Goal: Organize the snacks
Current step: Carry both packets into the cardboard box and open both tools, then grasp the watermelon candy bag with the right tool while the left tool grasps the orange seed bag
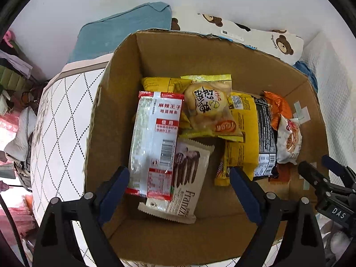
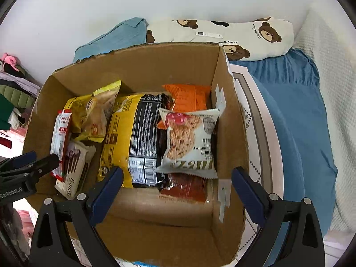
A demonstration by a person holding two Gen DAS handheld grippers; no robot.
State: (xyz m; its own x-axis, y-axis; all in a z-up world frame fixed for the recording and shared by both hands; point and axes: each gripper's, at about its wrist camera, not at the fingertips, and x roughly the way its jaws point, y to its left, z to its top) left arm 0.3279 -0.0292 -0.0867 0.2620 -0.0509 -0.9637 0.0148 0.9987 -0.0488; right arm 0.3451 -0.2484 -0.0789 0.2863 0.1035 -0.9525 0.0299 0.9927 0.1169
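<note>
Your left gripper (image 1: 179, 191) and right gripper (image 2: 176, 191) both hang open above the brown cardboard box (image 1: 200, 51), holding nothing. The snack packets already lie inside; the red-and-white plastic packet (image 1: 155, 142) lies loose on top, so a careless finger may snag it.

The left gripper (image 1: 179, 185) is hovering with its jaws spread wide, gripping nothing. The right gripper (image 2: 177, 187) is hovering likewise (blue pads (image 2: 106, 190) facing each other), fingers parted, beside its partner.
</note>
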